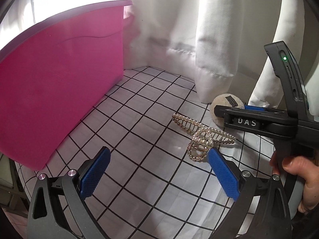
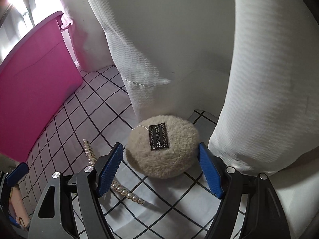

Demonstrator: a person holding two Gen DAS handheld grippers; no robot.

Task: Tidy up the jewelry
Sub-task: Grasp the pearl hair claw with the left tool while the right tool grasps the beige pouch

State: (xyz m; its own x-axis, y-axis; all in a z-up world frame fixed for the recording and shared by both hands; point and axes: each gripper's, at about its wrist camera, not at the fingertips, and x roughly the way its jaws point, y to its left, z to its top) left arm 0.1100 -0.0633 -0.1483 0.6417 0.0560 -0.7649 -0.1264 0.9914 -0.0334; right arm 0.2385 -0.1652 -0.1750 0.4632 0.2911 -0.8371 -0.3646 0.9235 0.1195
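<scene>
A pearl-studded gold hair claw (image 1: 199, 137) lies on the checked cloth, just beyond my left gripper (image 1: 159, 152), which is open with nothing between its blue pads; the right pad's tip is next to the claw's looped end. A beige fluffy puff (image 2: 175, 159) with a black label (image 2: 158, 136) rests on the cloth against the curtain. My right gripper (image 2: 159, 146) is open around it, one pad close beside each flank. In the left wrist view the right gripper (image 1: 225, 109) partly hides the puff (image 1: 219, 101). Rows of the claw's pearls (image 2: 127, 195) show beside the right gripper's left finger.
A tall pink box (image 1: 59, 83) stands on the left of the white cloth with black grid lines (image 1: 139, 119). White curtain folds (image 2: 259, 79) hang down to the cloth right behind the puff. A person's hand (image 1: 299, 171) grips the right gripper's handle.
</scene>
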